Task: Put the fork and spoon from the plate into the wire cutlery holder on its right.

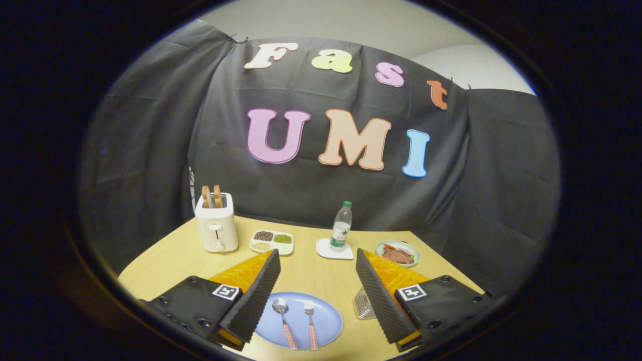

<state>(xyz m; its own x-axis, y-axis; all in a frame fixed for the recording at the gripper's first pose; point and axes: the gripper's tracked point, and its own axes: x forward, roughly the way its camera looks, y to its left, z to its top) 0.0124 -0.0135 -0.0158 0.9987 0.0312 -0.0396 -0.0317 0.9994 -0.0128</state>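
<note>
So the gripper (317,260) is hanging above the near end of the wooden table (165,265) with its two fingers (261,296) spread wide apart. Nothing is between them that they're touching, and neither finger presses on anything, so it's holding nothing.

Down in the gap between the fingers sits a blue plate (328,321). The spoon (282,313) and the fork (310,316) lie on it side by side, spoon on the left, fork on the right, close together but not touching. Both have their business ends pointing away toward the far side of the table and their striped handles running back toward the camera.

The wire cutlery holder (363,304) stands just to the right of the plate, and the right finger covers a good part of it, so I can't tell whether anything is in it.

Farther back, beyond the fingertips: a white toaster (216,228) on the left with two slices of bread (211,196) sticking up out of the slots, then a small white divided dish (272,241) holding what looks like beans or grains just to its right. Near the middle is a plastic water bottle (341,226) with a green cap, standing upright on a white coaster (326,249). To the right of that is a little round plate of food (398,253), reddish stuff, can't make out exactly what.
</note>
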